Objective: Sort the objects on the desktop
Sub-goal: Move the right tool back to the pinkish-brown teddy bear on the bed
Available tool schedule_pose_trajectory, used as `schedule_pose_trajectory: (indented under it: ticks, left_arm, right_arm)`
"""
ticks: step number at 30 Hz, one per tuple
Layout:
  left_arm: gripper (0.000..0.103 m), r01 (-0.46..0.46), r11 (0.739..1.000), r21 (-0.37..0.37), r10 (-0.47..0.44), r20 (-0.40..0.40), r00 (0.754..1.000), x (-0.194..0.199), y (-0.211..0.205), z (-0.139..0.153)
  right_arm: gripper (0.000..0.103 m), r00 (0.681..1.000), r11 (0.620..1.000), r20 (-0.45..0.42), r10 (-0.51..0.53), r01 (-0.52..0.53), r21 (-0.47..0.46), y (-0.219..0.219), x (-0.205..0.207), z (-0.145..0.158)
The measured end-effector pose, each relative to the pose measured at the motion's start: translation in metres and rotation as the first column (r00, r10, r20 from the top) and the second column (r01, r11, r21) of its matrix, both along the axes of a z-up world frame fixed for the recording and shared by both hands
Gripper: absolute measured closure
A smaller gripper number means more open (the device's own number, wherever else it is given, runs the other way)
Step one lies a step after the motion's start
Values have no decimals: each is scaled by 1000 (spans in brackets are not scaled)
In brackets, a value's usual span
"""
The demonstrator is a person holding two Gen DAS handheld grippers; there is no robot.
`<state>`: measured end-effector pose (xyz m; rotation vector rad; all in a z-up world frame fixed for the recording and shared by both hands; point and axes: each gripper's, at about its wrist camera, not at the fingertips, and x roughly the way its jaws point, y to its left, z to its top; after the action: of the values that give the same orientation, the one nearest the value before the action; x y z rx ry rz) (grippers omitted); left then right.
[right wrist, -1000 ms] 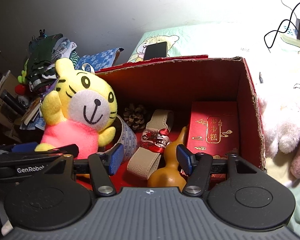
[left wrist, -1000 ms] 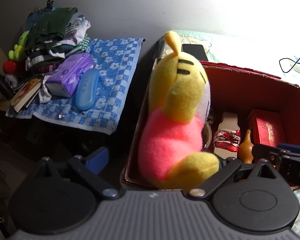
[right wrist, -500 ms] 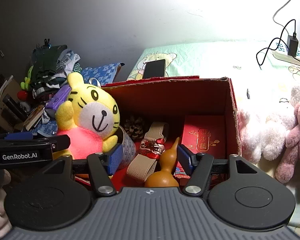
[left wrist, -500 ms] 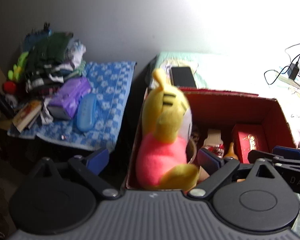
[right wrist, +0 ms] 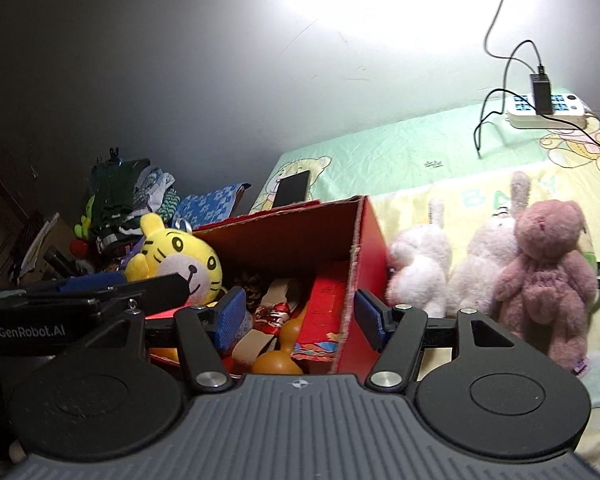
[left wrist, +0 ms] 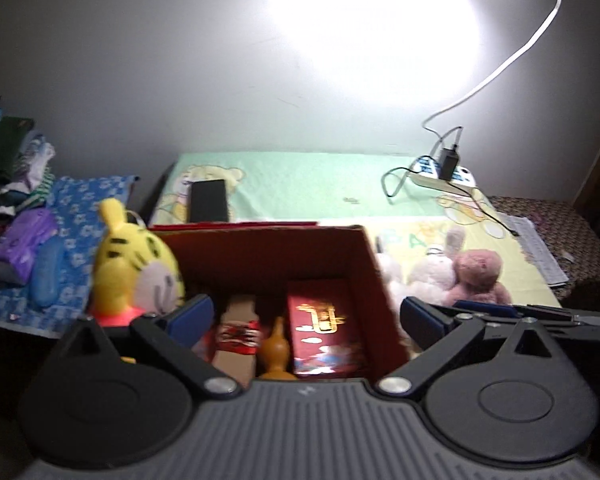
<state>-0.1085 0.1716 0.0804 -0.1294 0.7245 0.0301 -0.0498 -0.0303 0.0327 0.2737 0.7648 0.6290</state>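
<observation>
A red cardboard box (left wrist: 370, 258) (right wrist: 364, 248) holds a yellow tiger plush (left wrist: 132, 268) (right wrist: 180, 258), a beige strap (left wrist: 238, 336), an orange gourd (left wrist: 277, 346) (right wrist: 280, 354) and a red gift box (left wrist: 324, 328). White plush rabbits (right wrist: 418, 264) and a pink plush bear (left wrist: 478, 276) (right wrist: 548, 276) lie on the bed right of the box. My left gripper (left wrist: 306, 320) is open and empty above the box's near side. My right gripper (right wrist: 300, 314) is open and empty over the box's right wall.
A black phone (left wrist: 209, 200) lies on the green sheet behind the box. A power strip with charger and cables (left wrist: 444, 172) sits at the back right. A blue checked towel (left wrist: 76, 216) with a purple pack (left wrist: 24, 242) and piled clothes is at the left.
Both grippers have pulled back and risen away from the box and swung right. The tiger plush stays in the box. The plush animals on the bed have come into view.
</observation>
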Motion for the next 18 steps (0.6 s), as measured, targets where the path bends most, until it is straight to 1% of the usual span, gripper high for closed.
schedule_pose_trajectory:
  ticks: [3,6,9,11,13,15,17,18]
  left_arm:
    - [3,69,998,-6,-69,-9,998,8,-37,-5]
    - [3,167,985,-51,-168,-21,985,16,-78,-13]
    - [3,230,968,-97,-234,-28,972,26,-111,-24]
    - [3,254,959,-123,-261,-41,965,34,-128,-34]
    - [3,269,947,-174,-284,-68,957,42,-143,-45]
    - [2,290,933,-211,-311,-73,948,49,-158,-55]
    - [1,286,933,-219,-311,-86,947,58,-170,-67]
    - [1,275,932,-235,-303,-93,948,62,-173,-73]
  right_arm:
    - [40,998,998,1,-61,61,20,-42,2,-1]
    - [40,992,992,-7,-123,123,1,-77,10,-7]
    - [40,984,985,-33,-175,175,-11,-106,19,-17]
    - [40,979,980,-46,-199,198,-20,-125,24,-24]
    - [40,975,976,-48,-216,214,-40,-139,28,-30]
    - [40,973,974,-53,-224,221,-47,-152,31,-36]
    - [40,971,973,-69,-228,225,-53,-167,37,-44]
    - [40,971,973,-74,-229,225,-56,-171,40,-47]
